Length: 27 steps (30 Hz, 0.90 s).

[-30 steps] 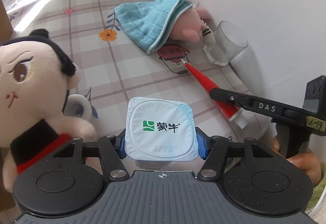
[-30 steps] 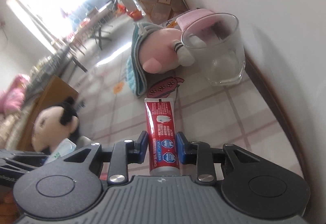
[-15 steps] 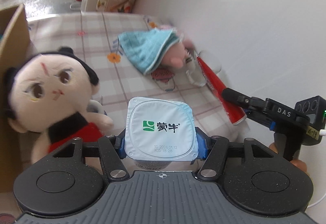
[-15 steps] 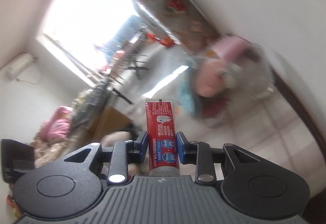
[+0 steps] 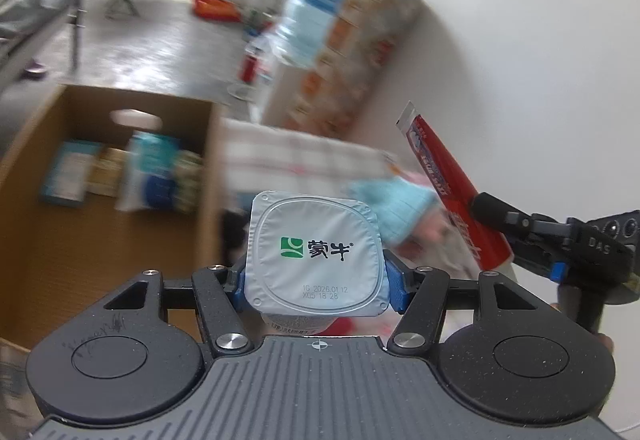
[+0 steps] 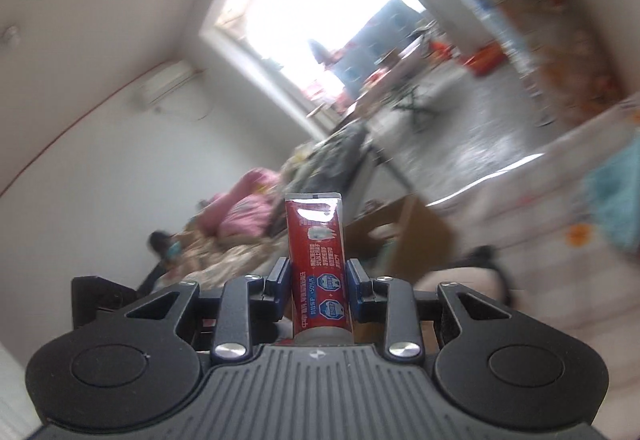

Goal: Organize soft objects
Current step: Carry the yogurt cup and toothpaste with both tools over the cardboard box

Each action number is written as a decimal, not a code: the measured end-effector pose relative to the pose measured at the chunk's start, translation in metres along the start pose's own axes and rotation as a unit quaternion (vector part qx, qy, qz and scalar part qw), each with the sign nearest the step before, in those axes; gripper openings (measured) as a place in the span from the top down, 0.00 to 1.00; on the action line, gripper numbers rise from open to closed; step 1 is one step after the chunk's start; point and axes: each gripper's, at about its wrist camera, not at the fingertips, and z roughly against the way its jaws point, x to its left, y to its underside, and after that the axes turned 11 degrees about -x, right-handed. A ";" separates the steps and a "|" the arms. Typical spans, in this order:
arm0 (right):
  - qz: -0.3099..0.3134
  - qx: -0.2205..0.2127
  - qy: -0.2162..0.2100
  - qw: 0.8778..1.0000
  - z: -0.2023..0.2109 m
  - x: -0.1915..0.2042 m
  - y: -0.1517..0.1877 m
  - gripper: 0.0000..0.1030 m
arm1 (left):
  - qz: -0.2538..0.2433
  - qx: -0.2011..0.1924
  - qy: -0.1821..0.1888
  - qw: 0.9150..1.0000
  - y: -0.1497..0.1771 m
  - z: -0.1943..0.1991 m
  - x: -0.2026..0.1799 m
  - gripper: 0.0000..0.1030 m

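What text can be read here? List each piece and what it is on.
"蒙牛": lid of the yogurt cup.
"1G 2026.01 12" and "X05 18 28": same lid.
"DAS": right gripper.
Toothpaste tube: print too small to read.
Packages in the cardboard box: blurred.

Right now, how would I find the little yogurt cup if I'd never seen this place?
Find the big brown cardboard box; just right of it the black left gripper pinches a small white plastic yogurt cup. Unlike the red toothpaste tube nearby, it has a square foil lid with a green logo.
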 end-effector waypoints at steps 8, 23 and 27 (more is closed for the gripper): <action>-0.067 0.078 -0.047 0.994 -0.128 0.010 0.025 0.68 | 0.035 0.005 -0.086 0.996 -0.016 -0.011 0.092 0.41; -0.104 0.175 0.000 0.979 -0.274 -0.003 0.084 0.68 | 0.010 0.083 -0.203 0.976 -0.019 -0.097 0.206 0.41; -0.105 0.183 0.007 0.978 -0.287 -0.009 0.091 0.68 | -0.009 0.104 -0.222 0.969 -0.019 -0.114 0.217 0.41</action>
